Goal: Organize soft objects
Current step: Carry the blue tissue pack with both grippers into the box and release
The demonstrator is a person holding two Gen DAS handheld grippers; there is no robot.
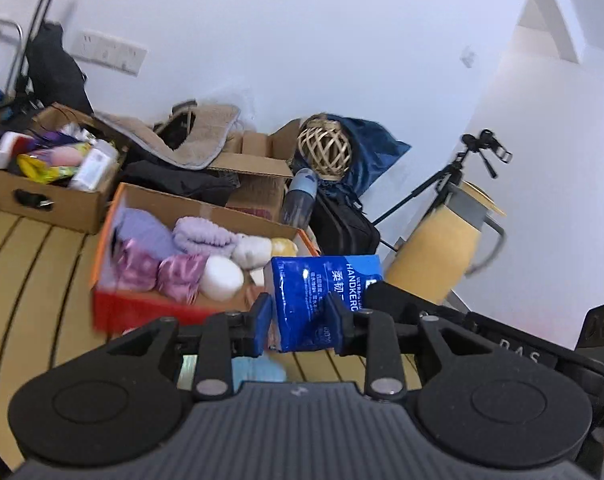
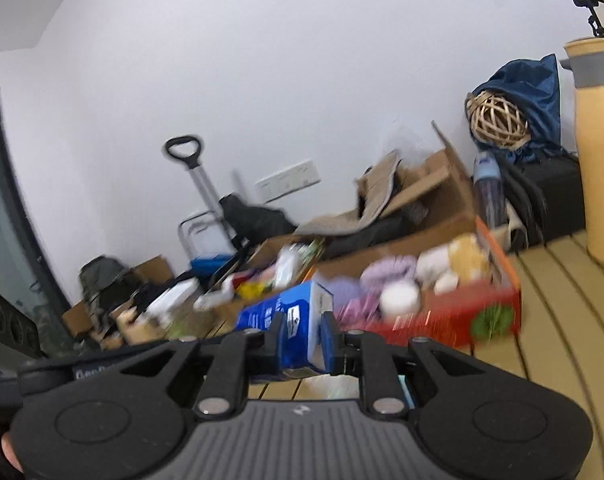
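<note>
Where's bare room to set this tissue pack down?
Bare slatted tabletop lies left of the red box, and more lies between that box and the yellow jug. Inside the box, soft items crowd its floor.

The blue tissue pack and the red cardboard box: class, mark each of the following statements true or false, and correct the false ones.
1. The blue plastic-wrapped tissue pack is gripped by both the left claw and the right claw. True.
2. The red cardboard box holds nothing. False: it holds soft items, including a lilac rolled towel and a white rounded soft lump.
3. The woven rattan ball lies inside the red box. False: it sits further back, against a dark blue fabric bag.
4. A tall tan jug with a grey collar stands to the right of the box in the left wrist view. True.
</note>
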